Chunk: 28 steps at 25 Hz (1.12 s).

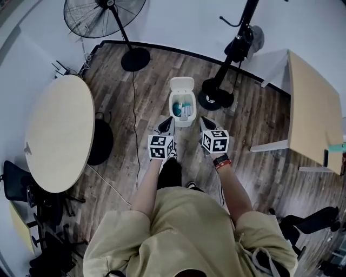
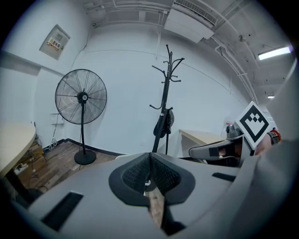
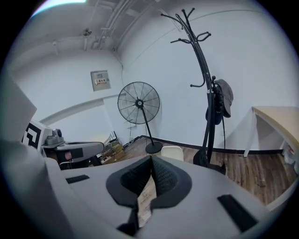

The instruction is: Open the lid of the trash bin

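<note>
A small white trash bin [image 1: 181,111] stands on the wooden floor straight ahead of me. Its lid [image 1: 182,84] is tipped up and back, and teal and white contents show inside. My left gripper [image 1: 168,121] hangs just left of the bin's near end and my right gripper [image 1: 205,122] just right of it, neither touching it. Both are shut with nothing held. In the left gripper view the pads [image 2: 140,175] meet, and the right gripper [image 2: 216,151] shows alongside. The right gripper view shows its own pads [image 3: 161,173] closed, with the lid [image 3: 172,152] beyond them.
A pedestal fan [image 1: 104,17] stands at the back left, its base [image 1: 135,59] on the floor. The coat stand's base [image 1: 216,98] sits right beside the bin. A round table [image 1: 57,132] is on the left, a rectangular table [image 1: 312,108] on the right. A cable [image 1: 134,130] runs along the floor.
</note>
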Motion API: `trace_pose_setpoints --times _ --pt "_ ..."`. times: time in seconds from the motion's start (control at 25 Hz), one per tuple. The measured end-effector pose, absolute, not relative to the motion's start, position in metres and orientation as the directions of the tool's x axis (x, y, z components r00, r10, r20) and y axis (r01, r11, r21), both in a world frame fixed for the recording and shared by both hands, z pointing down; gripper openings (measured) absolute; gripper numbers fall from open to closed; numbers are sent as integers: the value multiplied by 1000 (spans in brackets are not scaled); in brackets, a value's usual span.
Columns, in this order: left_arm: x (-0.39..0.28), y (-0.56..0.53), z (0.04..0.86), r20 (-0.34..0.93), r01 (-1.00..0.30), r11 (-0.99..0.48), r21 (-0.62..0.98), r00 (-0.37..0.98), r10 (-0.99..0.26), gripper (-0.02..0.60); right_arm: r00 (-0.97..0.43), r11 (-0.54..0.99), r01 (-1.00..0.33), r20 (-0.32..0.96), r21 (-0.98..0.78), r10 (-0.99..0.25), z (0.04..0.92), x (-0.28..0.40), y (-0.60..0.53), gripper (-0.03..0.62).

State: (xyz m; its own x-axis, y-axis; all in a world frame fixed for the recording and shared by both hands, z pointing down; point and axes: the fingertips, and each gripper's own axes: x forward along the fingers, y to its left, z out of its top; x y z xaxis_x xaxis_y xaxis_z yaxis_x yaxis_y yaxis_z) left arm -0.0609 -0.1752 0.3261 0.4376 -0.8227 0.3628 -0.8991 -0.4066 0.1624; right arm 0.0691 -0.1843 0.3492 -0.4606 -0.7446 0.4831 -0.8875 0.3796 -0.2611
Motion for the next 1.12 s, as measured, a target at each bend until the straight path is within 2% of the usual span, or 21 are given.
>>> trace_pose_setpoints --times 0.44,1.12 --pt "-59 -100 257 251 -912 -401 82 408 -878 23 -431 394 -902 356 -174 -829 272 90 -111 14" --pt "-60 -9 202 122 -926 -375 37 376 -918 23 -384 364 -923 228 -126 -895 219 111 -16 14"
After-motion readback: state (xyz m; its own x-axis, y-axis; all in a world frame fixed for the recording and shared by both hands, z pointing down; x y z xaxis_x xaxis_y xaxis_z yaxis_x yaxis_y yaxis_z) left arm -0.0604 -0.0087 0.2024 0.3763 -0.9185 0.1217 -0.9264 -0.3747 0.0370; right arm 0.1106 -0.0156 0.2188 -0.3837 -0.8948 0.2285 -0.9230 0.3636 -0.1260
